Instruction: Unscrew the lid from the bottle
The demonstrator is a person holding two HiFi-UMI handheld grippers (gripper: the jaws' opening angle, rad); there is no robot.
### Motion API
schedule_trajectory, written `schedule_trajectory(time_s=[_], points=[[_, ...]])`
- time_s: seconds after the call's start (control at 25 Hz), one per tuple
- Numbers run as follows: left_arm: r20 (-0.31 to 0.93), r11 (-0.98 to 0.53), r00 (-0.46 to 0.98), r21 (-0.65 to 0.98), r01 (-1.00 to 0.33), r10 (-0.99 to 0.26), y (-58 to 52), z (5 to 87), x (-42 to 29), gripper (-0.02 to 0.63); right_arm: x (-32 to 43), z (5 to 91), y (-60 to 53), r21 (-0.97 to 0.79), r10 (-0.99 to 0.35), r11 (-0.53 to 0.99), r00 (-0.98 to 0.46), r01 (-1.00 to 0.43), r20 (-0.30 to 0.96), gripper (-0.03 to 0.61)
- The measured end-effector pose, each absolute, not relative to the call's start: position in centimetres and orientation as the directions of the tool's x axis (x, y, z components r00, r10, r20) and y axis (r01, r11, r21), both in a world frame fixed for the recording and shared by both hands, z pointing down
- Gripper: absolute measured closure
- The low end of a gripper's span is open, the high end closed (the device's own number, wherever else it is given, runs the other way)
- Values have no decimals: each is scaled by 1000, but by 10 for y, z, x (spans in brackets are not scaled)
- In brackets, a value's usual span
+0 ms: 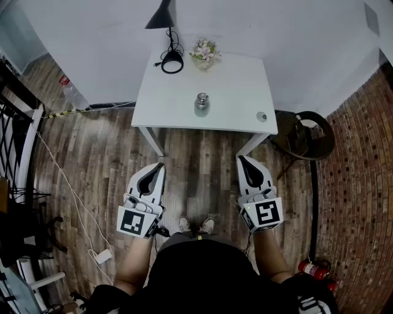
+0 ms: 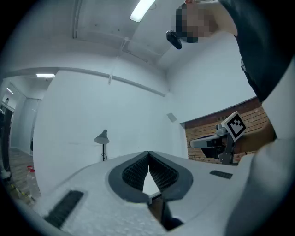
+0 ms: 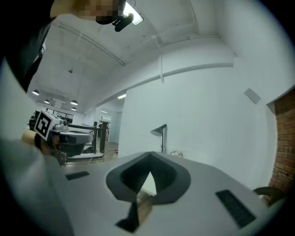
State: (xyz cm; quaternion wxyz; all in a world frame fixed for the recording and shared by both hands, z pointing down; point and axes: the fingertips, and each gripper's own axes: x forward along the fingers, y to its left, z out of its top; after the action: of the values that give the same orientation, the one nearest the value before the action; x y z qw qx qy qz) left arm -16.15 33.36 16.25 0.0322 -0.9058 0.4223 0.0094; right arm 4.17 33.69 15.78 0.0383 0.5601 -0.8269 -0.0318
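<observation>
You stand back from the white table (image 1: 236, 92); left gripper (image 1: 161, 164) and right gripper (image 1: 241, 158) level, jaws closed on nothing; the bottle (image 1: 202, 105) stands upright mid-table, lid (image 1: 202, 97) on, at twelve o'clock between them, well apart, neither hand clearly nearer.

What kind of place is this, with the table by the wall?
Probably a plain indoor workroom or studio. A small white table with a desk lamp stands against a bare white wall. It is on a wood floor, with a brick wall at one side.
</observation>
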Motion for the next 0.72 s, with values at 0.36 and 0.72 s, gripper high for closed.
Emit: schedule_trajectory(time_s=[0.36, 0.72], points=[[-54, -635, 638, -69, -769, -768, 346, 157, -149, 591, 54, 159, 348, 101, -926, 378, -378, -920, 27, 566], [-16, -626, 629, -77, -776, -778, 362, 170, -130, 591, 68, 175, 359, 90, -909, 416, -416, -905, 25, 565]])
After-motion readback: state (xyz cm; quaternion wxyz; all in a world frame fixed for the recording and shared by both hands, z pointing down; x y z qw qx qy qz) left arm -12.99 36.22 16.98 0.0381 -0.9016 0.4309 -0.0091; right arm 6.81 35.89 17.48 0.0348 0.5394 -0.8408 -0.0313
